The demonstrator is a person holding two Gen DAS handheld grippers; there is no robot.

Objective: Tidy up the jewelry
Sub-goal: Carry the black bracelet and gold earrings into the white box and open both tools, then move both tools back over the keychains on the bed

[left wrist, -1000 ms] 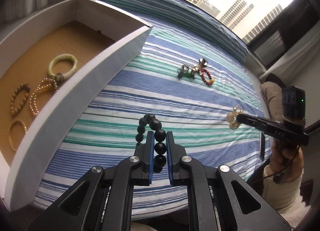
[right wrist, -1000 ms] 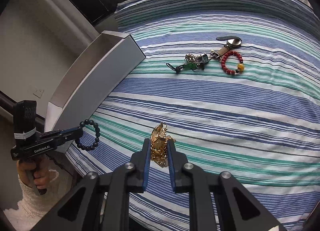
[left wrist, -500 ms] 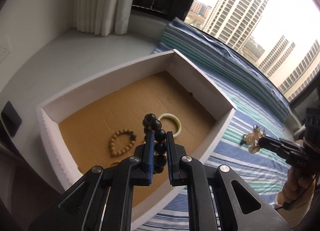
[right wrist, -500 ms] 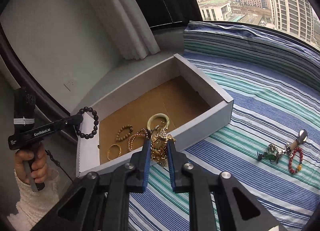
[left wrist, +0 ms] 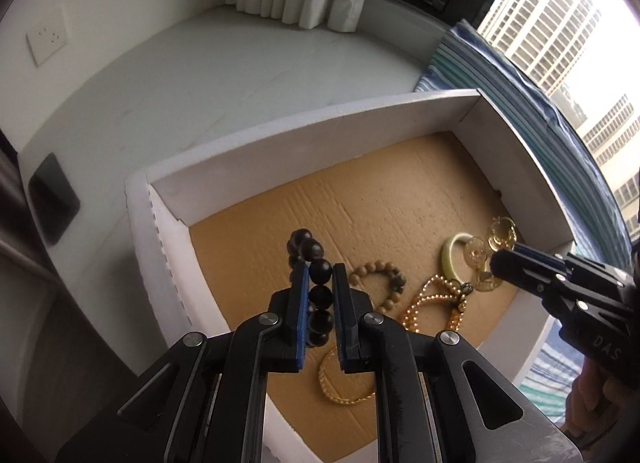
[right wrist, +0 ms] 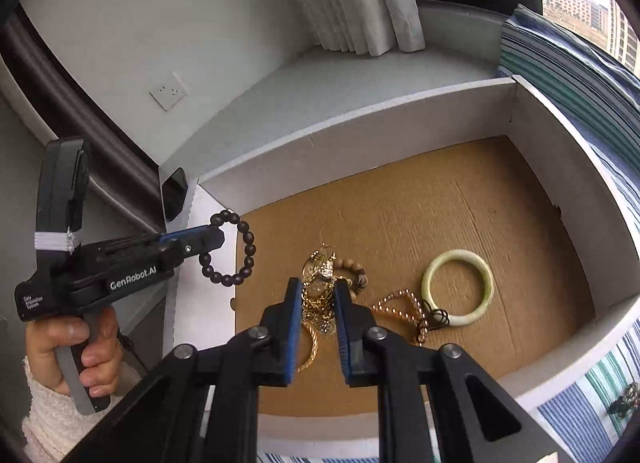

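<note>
My white box point(right wrist: 576, 167) sits partly on the bed's striped sheet point(right wrist: 568, 75) and partly on the white ledge point(left wrist: 192, 75). A little jewelry pile point(right wrist: 626, 399) lies on the sheet.

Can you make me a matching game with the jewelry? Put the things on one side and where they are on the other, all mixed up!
Things:
1. black bead bracelet
2. gold chain jewelry
3. pale green bangle
4. wooden bead bracelet

Places:
A. lying on the box floor, near the right wall
B. pinched in the left gripper
C. lying on the box floor, by the middle
D. pinched in the right gripper

Pairs: 1-B, 2-D, 3-A, 4-C
</note>
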